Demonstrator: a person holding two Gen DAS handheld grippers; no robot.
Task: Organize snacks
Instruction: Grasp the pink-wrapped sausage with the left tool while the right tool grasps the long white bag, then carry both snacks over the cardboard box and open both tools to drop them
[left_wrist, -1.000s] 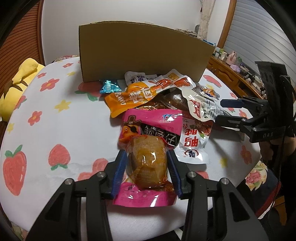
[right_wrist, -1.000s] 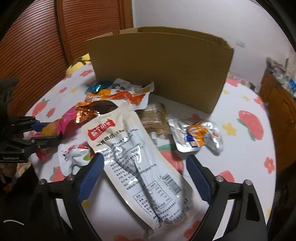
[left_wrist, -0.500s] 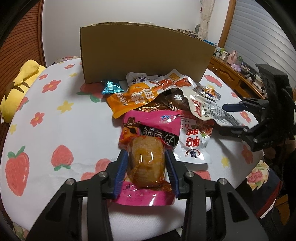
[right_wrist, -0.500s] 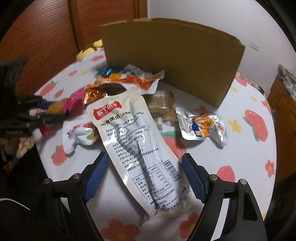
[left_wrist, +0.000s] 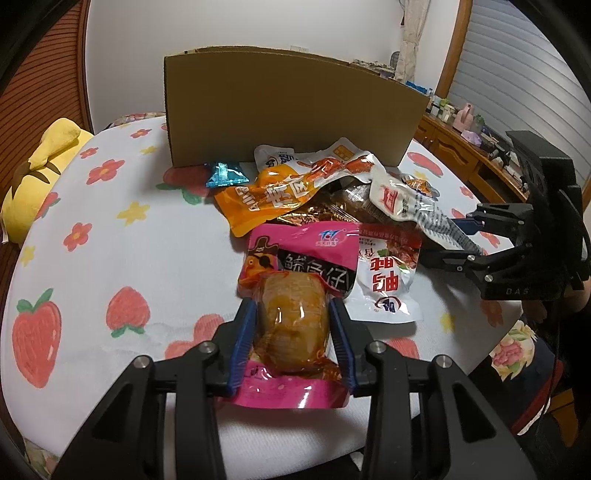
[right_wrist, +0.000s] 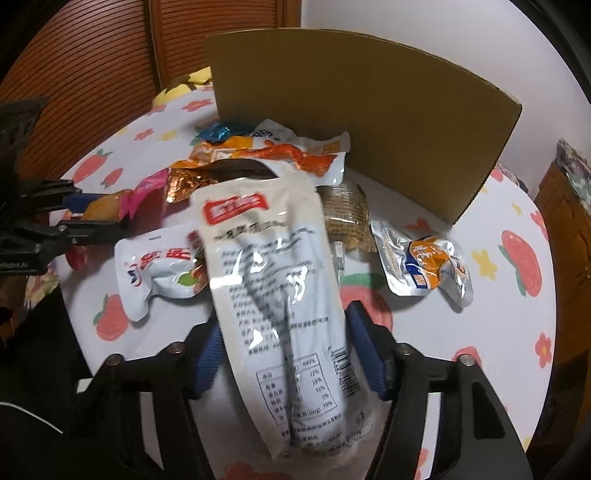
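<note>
My left gripper (left_wrist: 293, 317) is shut on the pink fish snack pack (left_wrist: 295, 295), its blue pads pressing the bulging clear part. My right gripper (right_wrist: 286, 332) straddles the long white chicken-feet pouch (right_wrist: 273, 280); its pads stand close to the pouch's sides and contact is unclear. The pouch also shows in the left wrist view (left_wrist: 413, 206). A pile of snack packs lies in front of the cardboard box (left_wrist: 288, 110), also in the right wrist view (right_wrist: 362, 107): an orange pack (left_wrist: 266, 199), a red-white pack (left_wrist: 384, 277) and a small blue candy (left_wrist: 225, 173).
A silver-orange pack (right_wrist: 421, 262) lies apart on the right of the strawberry-print tablecloth (left_wrist: 110, 240). A brown biscuit pack (right_wrist: 343, 218) sits by the box. A yellow plush toy (left_wrist: 40, 173) lies at the table's left edge. A wooden sideboard (left_wrist: 472, 155) stands beyond.
My right gripper moved forward over the white pouch and its jaws narrowed around it. My left gripper closed tighter on the pink pack.
</note>
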